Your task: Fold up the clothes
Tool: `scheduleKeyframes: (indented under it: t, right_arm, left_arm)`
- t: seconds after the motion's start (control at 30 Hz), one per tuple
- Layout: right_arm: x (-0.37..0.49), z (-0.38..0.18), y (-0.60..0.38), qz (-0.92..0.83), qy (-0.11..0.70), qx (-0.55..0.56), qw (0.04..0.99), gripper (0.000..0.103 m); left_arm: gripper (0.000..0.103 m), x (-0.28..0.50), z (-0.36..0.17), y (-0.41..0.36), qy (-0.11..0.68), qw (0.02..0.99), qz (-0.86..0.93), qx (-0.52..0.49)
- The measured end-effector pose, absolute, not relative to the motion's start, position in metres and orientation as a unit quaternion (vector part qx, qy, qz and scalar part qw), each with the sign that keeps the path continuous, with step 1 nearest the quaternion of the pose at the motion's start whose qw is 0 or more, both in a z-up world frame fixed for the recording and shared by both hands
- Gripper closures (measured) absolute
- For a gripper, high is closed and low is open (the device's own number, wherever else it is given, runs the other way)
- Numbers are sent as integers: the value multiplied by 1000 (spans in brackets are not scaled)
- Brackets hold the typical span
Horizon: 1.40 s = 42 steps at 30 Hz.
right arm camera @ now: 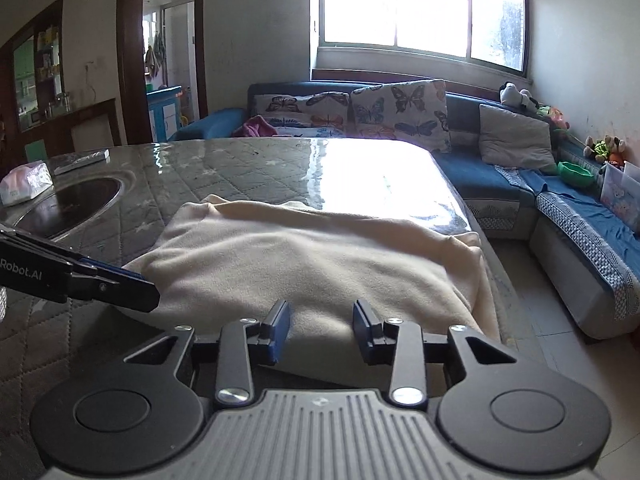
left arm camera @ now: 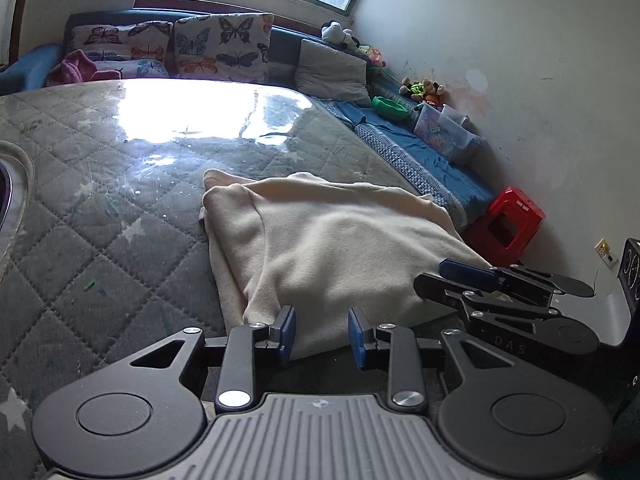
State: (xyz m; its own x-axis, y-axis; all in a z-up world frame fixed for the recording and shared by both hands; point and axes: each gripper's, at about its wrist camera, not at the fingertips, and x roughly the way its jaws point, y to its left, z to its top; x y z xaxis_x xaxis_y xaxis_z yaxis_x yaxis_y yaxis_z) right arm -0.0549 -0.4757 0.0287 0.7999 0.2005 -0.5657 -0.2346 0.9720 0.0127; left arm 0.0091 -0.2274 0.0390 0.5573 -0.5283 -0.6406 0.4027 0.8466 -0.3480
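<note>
Your left claw (left arm camera: 322, 334) sits at the bottom centre of its own view with its blue-padded fingers (left arm camera: 287, 330) spread apart, the near edge of the cream garment (left arm camera: 320, 248) lying between and just beyond them; nothing is pinched. Your right claw (right arm camera: 322, 328) looks much the same in its view: fingers spread, the hem of the cream garment (right arm camera: 304, 256) in the gap, no cloth clamped. The garment is folded into a thick, roughly rectangular bundle and rests on the quilted grey counter (left arm camera: 100, 208), close to the counter's near edge and filling the middle of both frames. In the left wrist view your right claw (left arm camera: 472, 276) comes in from the lower right, lying at the garment's right corner. In the right wrist view your left claw (right arm camera: 132, 284) enters from the left edge of the frame and touches the garment's lower left corner. Window glare washes out the far part of the counter. Behind it runs a blue sofa (right arm camera: 500, 168) with butterfly cushions (right arm camera: 400, 114), and a red stool (left arm camera: 508, 224) stands on the floor at the right of the left wrist view.
</note>
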Motion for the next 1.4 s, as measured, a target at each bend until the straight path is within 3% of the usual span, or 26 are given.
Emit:
scheduleKeyframes:
  t: [0.13, 0.2, 0.33, 0.4, 0.63, 0.83, 0.9, 1.07, 1.4]
  right_arm:
    - [-57, 32, -476, 113, 291, -24, 950, 57]
    - [-60, 33, -475, 110, 289, -24, 951, 47]
    - [-66, 35, -474, 103, 285, -22, 953, 39]
    - [-70, 36, -473, 99, 283, -21, 954, 30]
    - [-80, 39, -470, 89, 278, -16, 956, 18]
    - [-94, 41, -466, 74, 271, -13, 960, 12]
    - [-99, 41, -465, 67, 268, -12, 961, 1]
    - [-111, 45, -463, 56, 254, -11, 966, 0]
    - [-130, 50, -463, 42, 238, 5, 970, 0]
  left_arm:
    - [63, 5, 43, -227, 392, 878, -263, -83]
    - [59, 2, 44, -228, 392, 878, -262, -80]
    - [51, -4, 47, -227, 390, 880, -259, -74]
    - [49, -8, 48, -226, 390, 881, -257, -70]
    - [33, -19, 52, -222, 385, 888, -246, -52]
    - [27, -29, 55, -218, 377, 893, -242, -43]
    - [25, -32, 56, -216, 374, 895, -241, -40]
    - [14, -41, 59, -212, 367, 899, -238, -32]
    - [3, -59, 64, -208, 350, 906, -238, -28]
